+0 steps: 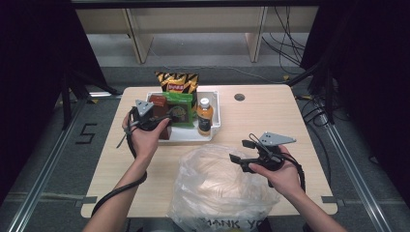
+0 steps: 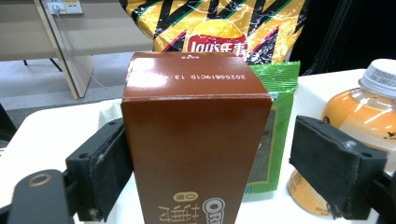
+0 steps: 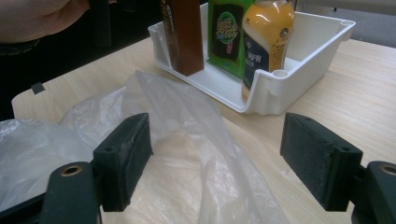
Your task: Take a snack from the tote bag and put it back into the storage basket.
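We are observing the left hand-held gripper (image 1: pixel 162 117) reaching into the white tray (image 1: pixel 216 126) at the far side of the counter (image 1: pixel 270 116). Its jaws are standing spread on either side of the brown box (image 2: pixel 194 140), which is standing upright between them. The left pad (image 2: pixel 100 172) is sitting right against the box's side, though we cannot tell whether it is touching; the right pad (image 2: pixel 334 165) is standing clearly apart from it. Just behind the box and toward the right jaw a green packet (image 2: pixel 275 121) is standing, and beyond that jaw an orange drink bottle (image 2: pixel 359 112) with a white cap is standing upright. Farther ahead of the gripper a yellow chip bag (image 2: pixel 215 28) is rising behind the tray.

We are seeing the right hand-held gripper (image 1: pixel 241 151) hovering over the clear plastic bag (image 1: pixel 217 186) lying at the counter's near edge. Its jaws are spread wide and holding nothing. In the right gripper view the crumpled bag film is lying below and between the jaws, and the tray with box, packet and bottle is standing ahead of them. The two grippers are well apart.
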A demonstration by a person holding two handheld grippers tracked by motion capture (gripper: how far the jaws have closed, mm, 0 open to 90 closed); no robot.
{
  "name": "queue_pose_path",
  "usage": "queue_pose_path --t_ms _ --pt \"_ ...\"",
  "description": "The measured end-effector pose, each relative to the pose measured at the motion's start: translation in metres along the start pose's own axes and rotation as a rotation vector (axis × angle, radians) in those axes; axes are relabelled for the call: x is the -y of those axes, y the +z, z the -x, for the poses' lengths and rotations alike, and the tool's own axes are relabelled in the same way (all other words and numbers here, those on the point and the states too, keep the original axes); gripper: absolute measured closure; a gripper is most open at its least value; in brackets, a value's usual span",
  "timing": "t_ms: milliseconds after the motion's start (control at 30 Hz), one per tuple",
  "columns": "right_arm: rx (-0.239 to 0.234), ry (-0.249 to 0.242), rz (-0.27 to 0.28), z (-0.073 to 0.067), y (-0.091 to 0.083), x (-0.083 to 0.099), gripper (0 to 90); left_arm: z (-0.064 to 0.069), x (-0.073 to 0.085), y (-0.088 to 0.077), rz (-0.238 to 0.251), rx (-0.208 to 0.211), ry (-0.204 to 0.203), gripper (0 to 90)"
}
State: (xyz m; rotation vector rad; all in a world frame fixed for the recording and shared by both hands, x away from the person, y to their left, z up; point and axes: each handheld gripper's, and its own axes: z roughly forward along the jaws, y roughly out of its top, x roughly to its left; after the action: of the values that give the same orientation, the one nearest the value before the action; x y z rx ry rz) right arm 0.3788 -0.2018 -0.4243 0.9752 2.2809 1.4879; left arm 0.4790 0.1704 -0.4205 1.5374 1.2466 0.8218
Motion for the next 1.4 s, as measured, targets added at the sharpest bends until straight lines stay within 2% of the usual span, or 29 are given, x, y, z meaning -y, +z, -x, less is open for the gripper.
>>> queue_pose_path --t_ms 67,100,233,500,867,900,1033,1067,1100,1167,1267,1300,1400 --pt "0.001 -0.027 0.004 0.002 0.000 0.000 25.2 0.000 0.000 -0.003 0.000 0.003 0.003 14.1" --pt "0.002 -0.004 0.001 0.000 0.000 0.000 25.1 0.000 0.000 -0.004 -0.001 0.008 0.003 14.1" --pt "0.002 0.007 0.000 -0.001 0.001 0.000 25.0 0.000 0.001 -0.009 -0.001 0.011 0.001 14.2" --pt "0.001 -0.006 -0.003 -0.001 0.001 0.000 25.0 0.000 0.004 -0.019 -0.010 0.024 -0.009 14.3" --pt "-0.003 0.003 0.000 -0.001 0.001 0.000 25.0 0.002 0.006 -0.036 -0.019 0.050 0.009 14.2" --pt "-0.003 -0.013 0.011 0.000 0.002 0.000 25.0 0.002 0.007 -0.037 -0.021 0.051 0.009 14.2" --pt "-0.002 0.010 0.006 -0.001 0.000 -0.001 25.0 0.001 0.009 -0.042 -0.024 0.050 0.009 14.3" --pt "-0.002 0.004 0.013 -0.001 0.001 -0.001 25.0 0.000 0.009 -0.044 -0.023 0.050 0.008 14.3" --pt "-0.002 -0.024 0.012 0.001 0.000 -0.001 25.0 -0.001 0.010 -0.046 -0.025 0.048 0.010 14.3" --pt "-0.002 0.003 0.014 -0.001 0.002 0.000 25.0 -0.002 0.011 -0.050 -0.027 0.048 0.014 14.3" --pt "-0.001 -0.011 0.013 0.000 0.001 0.000 25.1 -0.004 0.014 -0.056 -0.036 0.055 0.019 14.4" --pt "-0.002 0.002 0.012 -0.001 0.001 0.000 25.1 -0.004 0.014 -0.059 -0.041 0.058 0.022 14.3" --pt "0.004 -0.001 0.005 -0.001 0.000 0.000 25.1 -0.004 0.016 -0.065 -0.043 0.074 0.017 14.4"
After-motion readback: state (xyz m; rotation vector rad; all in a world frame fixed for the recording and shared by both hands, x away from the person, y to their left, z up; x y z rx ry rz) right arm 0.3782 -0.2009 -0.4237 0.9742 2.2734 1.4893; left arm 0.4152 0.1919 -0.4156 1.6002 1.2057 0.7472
